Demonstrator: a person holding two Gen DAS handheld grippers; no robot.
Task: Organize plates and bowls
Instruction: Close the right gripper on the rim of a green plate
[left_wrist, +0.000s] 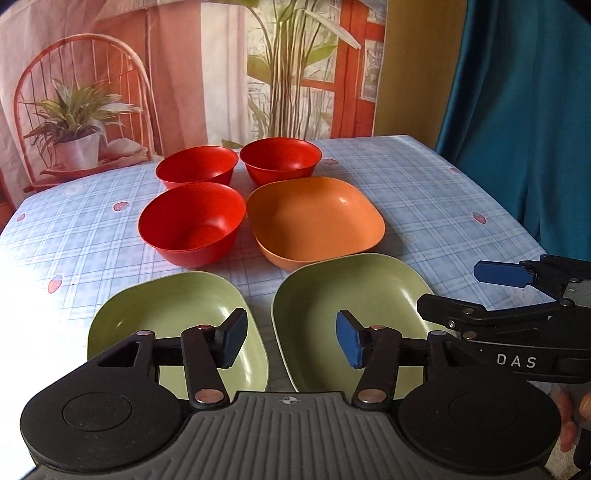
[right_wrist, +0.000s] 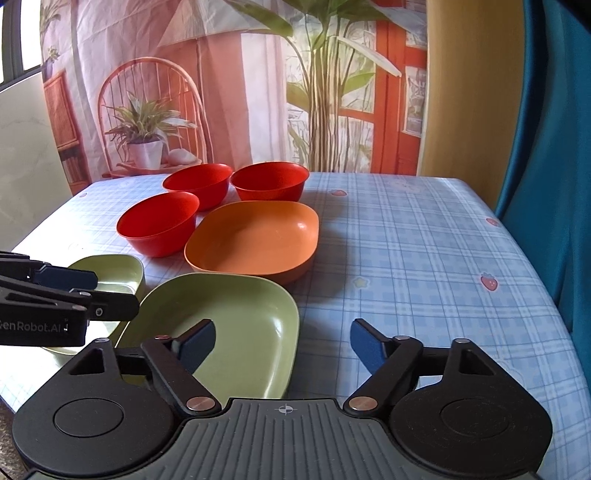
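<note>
Crowding is the main risk in the left wrist view. The left gripper (left_wrist: 291, 343) sits low in the frame, jaws about half open with nothing between them, over the gap between the left green plate (left_wrist: 147, 314) and the right green plate (left_wrist: 351, 295). One pad hangs above each plate's inner rim, so closing here could catch both rims or tip a plate. The right gripper (left_wrist: 465, 291) comes in from the right edge, empty, near the same plate; the two tools could knock together. Further up sit the orange plate (left_wrist: 317, 218) and three red bowls (left_wrist: 192, 221).

In the right wrist view, the right gripper (right_wrist: 282, 343) is fairly wide open and empty, its left pad over the near green plate (right_wrist: 229, 310), its right pad over the checked tablecloth (right_wrist: 424, 258). A shallow bite on that smooth rim would probably slip.
</note>
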